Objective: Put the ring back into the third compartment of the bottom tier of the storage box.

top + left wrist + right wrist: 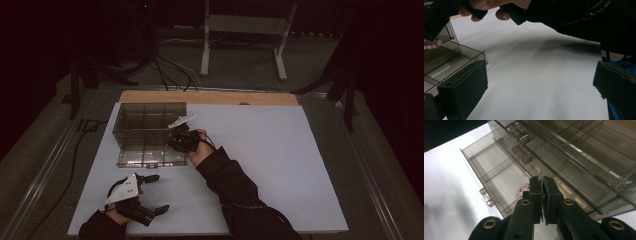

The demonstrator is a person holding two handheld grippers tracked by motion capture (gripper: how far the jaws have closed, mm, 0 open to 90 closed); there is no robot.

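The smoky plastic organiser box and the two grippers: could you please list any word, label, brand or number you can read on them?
None can be read.
Organiser box: plain smoky plastic, no label or lettering seen.
Right gripper: black jaws with brass eyelets, no marking.
Left gripper: its grey plate is blank.
White table: bare, no print.
Pink bead bracelet in the box: no lettering visible.

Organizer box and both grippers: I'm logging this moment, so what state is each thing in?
Organizer box: smoky clear plastic, a low drawer pulled out.
Bead bracelet: pink beads, lying in a drawer compartment beside the right gripper's jaws.
Right gripper: jaws shut; whether they pinch the bracelet I cannot tell.
Left gripper: jaws wide open, holding nothing, near the table's front edge.
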